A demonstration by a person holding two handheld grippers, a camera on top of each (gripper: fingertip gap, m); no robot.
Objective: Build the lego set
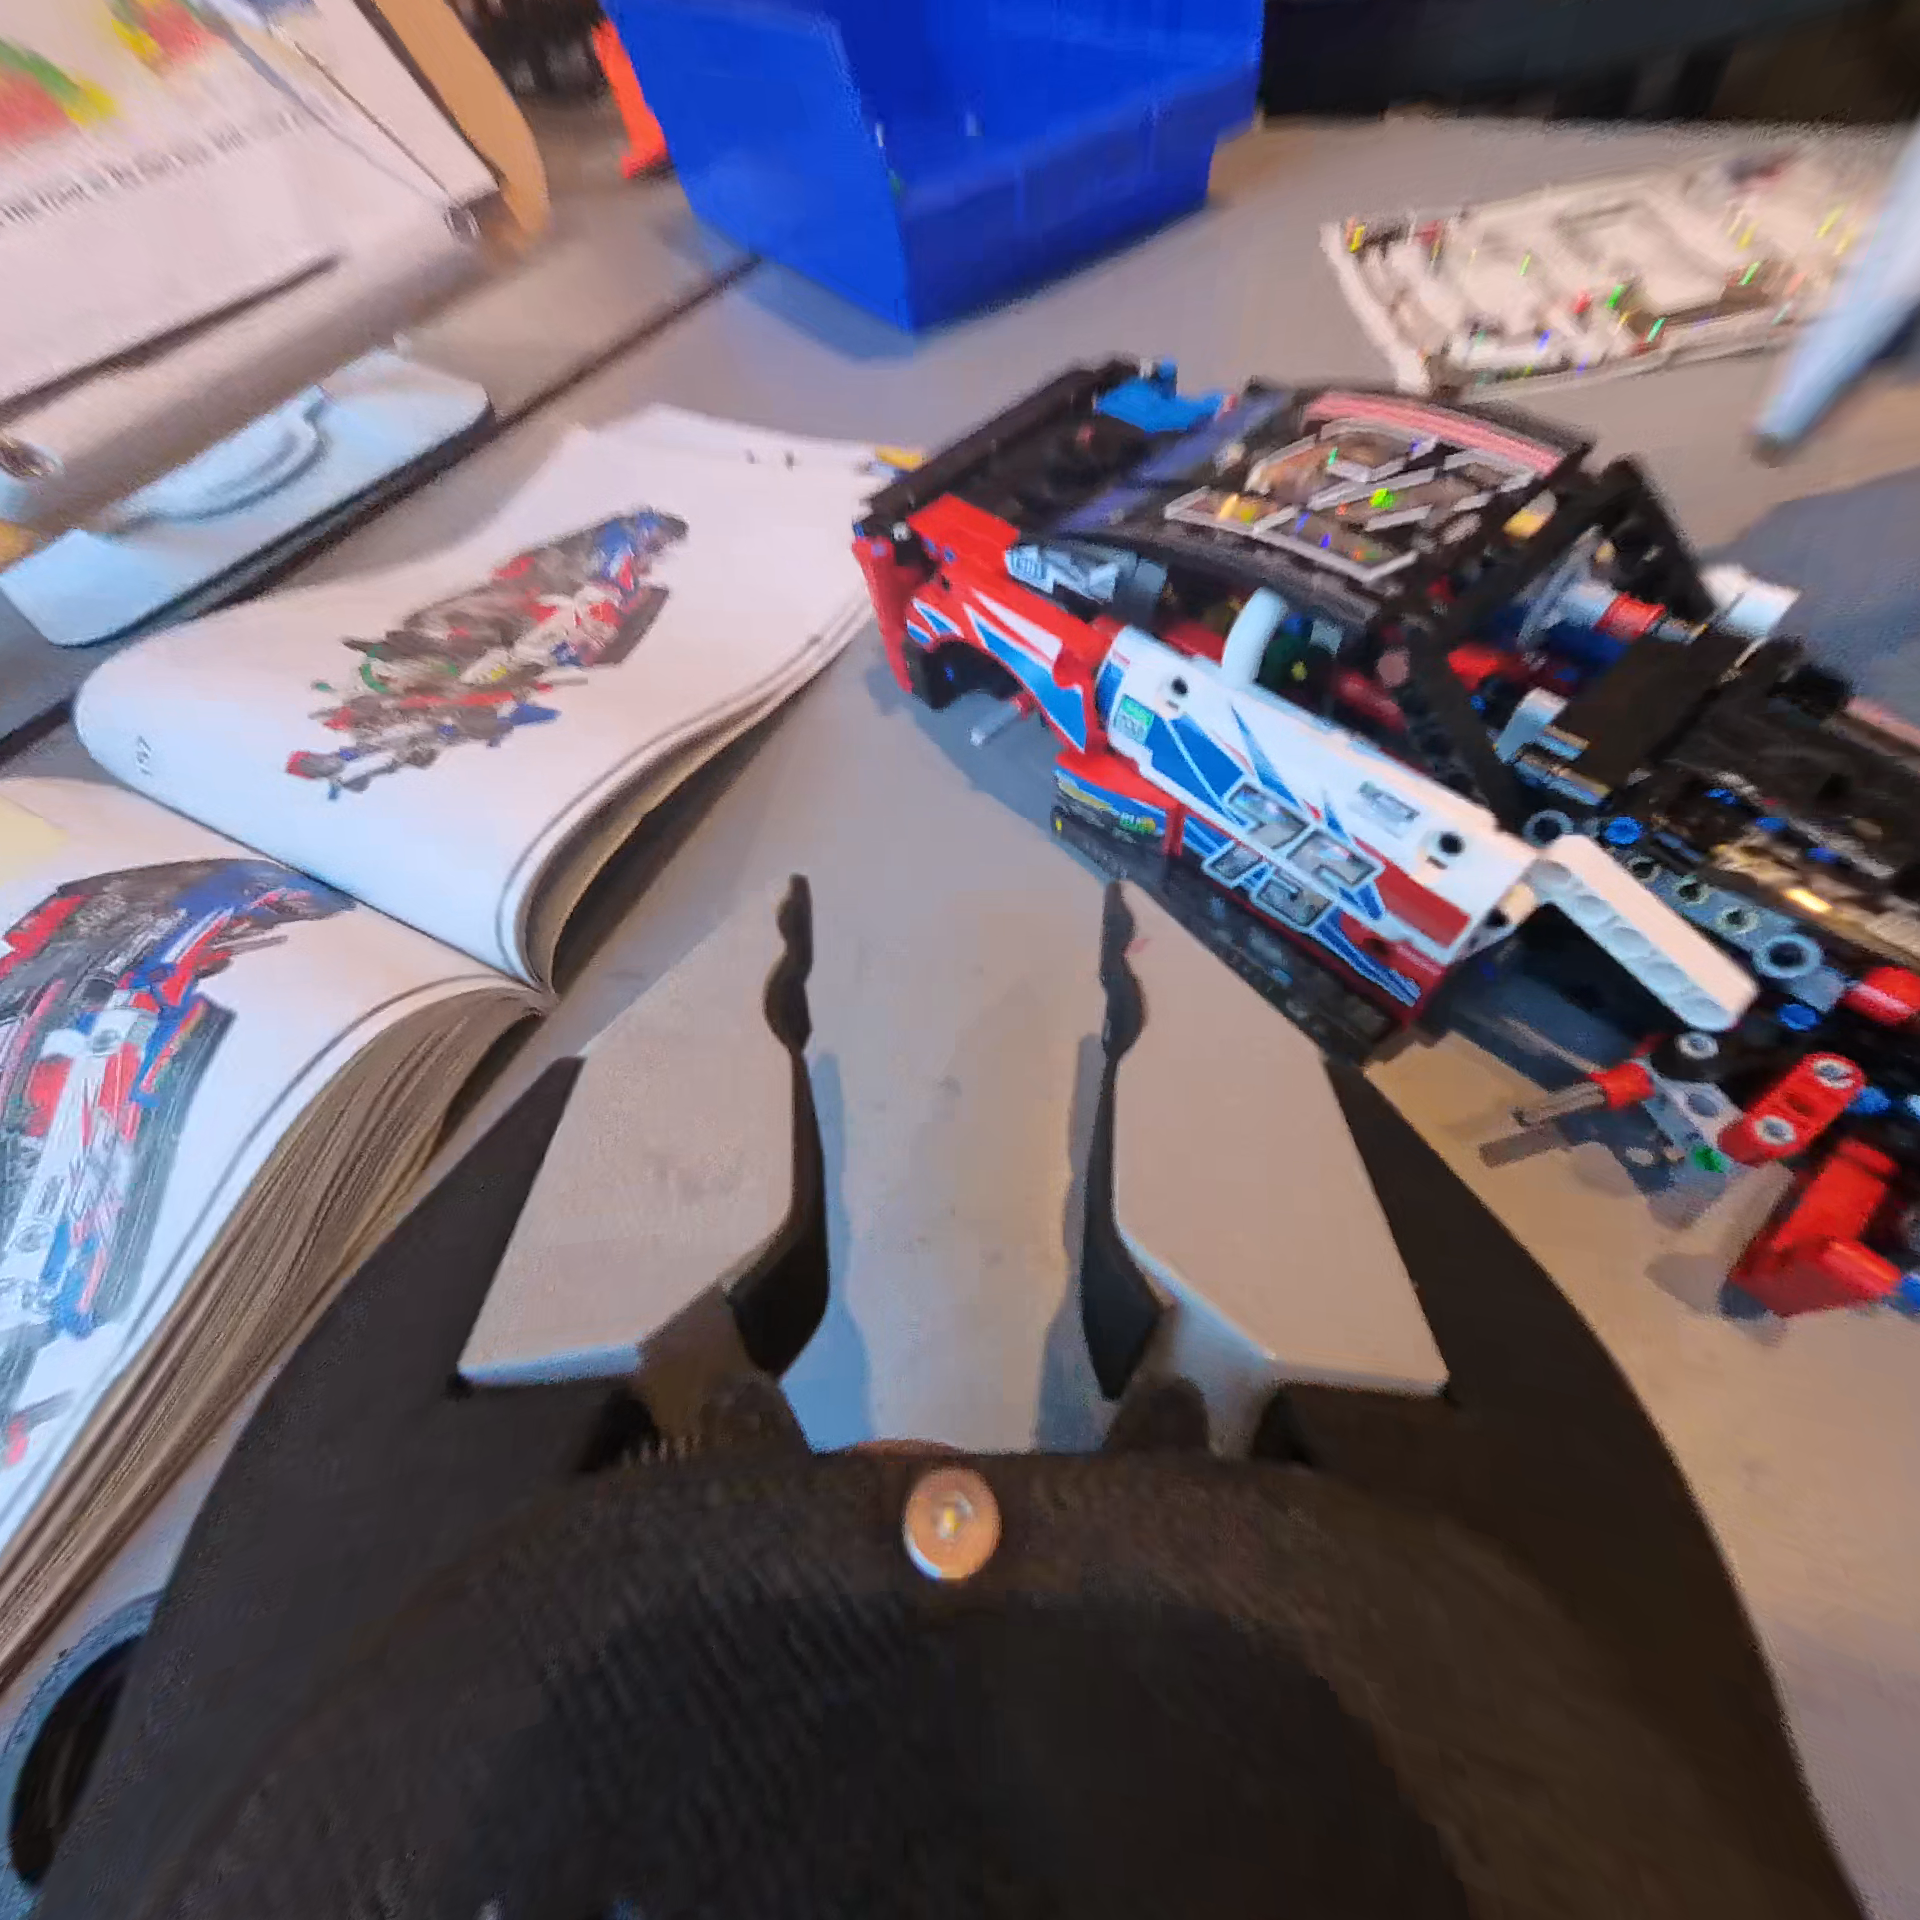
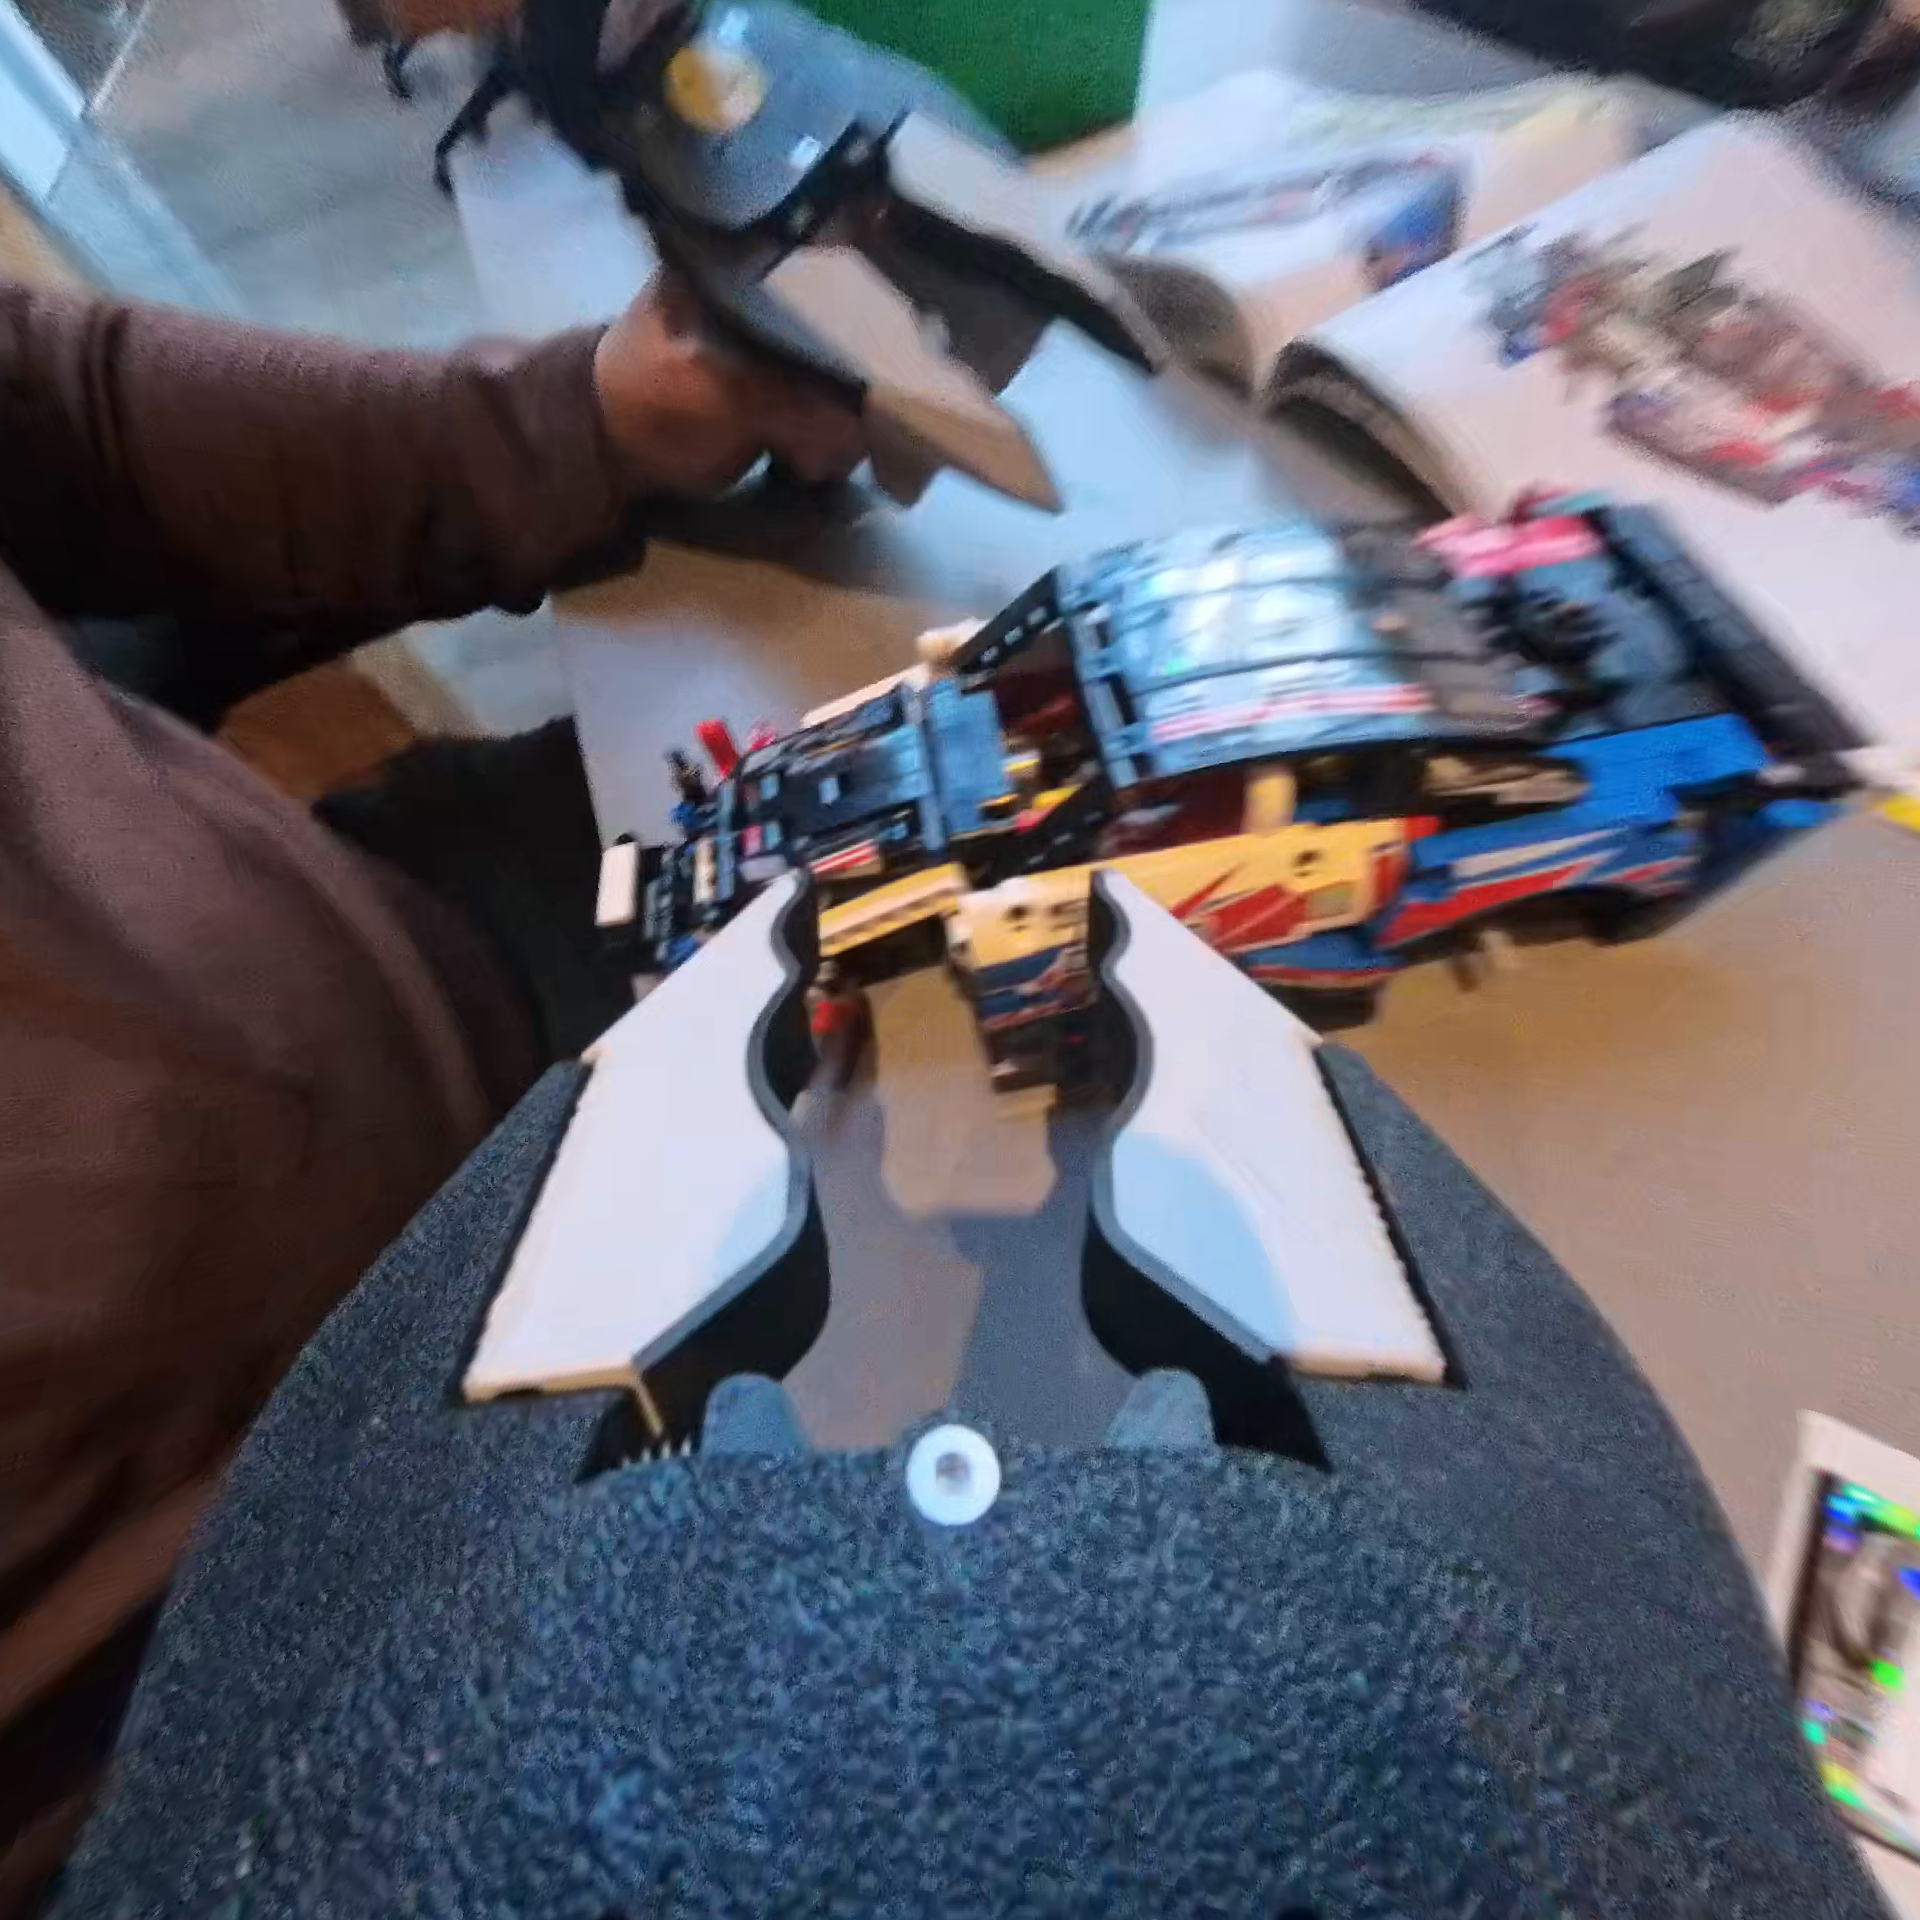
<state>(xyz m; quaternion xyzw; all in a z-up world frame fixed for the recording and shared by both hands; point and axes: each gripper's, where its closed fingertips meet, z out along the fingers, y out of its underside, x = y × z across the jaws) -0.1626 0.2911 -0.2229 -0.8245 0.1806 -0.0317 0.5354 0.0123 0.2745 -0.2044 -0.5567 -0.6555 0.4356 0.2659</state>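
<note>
Both hand-held grippers, left and right, gape empty near the lego car.

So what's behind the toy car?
Behind the toy car stand a blue bin and a shiny sticker sheet on the grey table. The bin's inside cannot be seen from here.

Left wrist view: aimed forward and down over open fingers, near grey tabletop | right wrist view: aimed across from opposite side | shared: red-white-blue brick-built car, open white instruction booklet
</note>
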